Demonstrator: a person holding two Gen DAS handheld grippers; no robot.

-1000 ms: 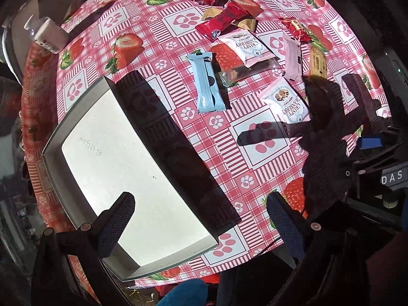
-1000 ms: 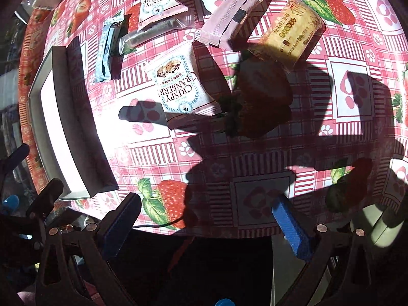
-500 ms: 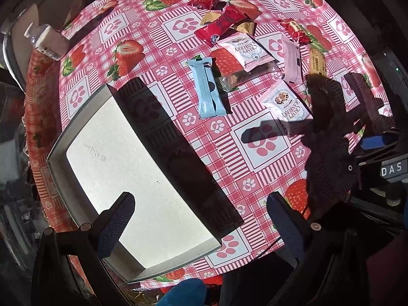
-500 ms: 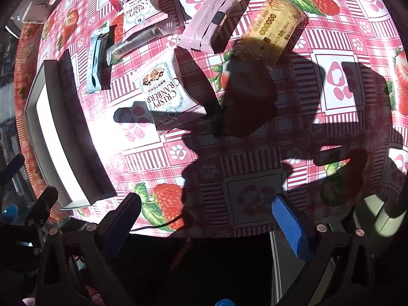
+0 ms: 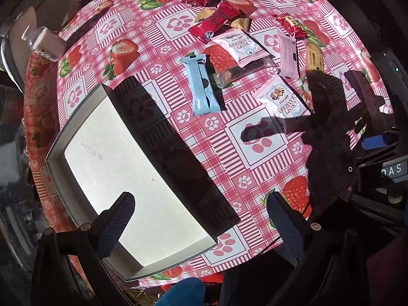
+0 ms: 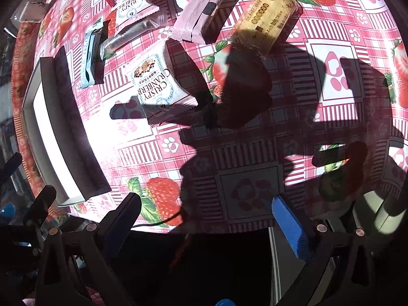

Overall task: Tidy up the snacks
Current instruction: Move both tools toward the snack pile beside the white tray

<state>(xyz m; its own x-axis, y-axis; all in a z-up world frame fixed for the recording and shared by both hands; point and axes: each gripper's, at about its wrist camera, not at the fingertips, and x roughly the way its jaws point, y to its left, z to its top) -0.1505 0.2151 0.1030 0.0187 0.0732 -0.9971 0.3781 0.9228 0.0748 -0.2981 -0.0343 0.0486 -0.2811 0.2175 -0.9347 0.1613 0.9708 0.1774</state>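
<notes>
Snacks (image 5: pixel 255 51) all lying loose toward the far edge of the worktop (image 5: pixel 255 163), none in the white tray (image 5: pixel 122 168) at the near left edge yet, so sorting not really started. Compared with a second ago: right gripper (image 6: pixel 204 219) pushed in closer, nearer cranberry pack (image 6: pixel 160 86) and yellow bar (image 6: pixel 267 23) now looming bigger in its view; left gripper (image 5: pixel 199 219) drifted only a bit, hanging over the tray's near corner. Both with fingers spread wide, nothing held. Looks like lining up for a first pick, probably that nearer pack. Readable stuff: "CRISPY CRANBERRY" on both white packs, second one (image 5: pixel 239 47) farther back; "DAS" on a tag at right; faint handwritten digits inside the tray, too scribbly to read. Yellow bar's print too small.
</notes>
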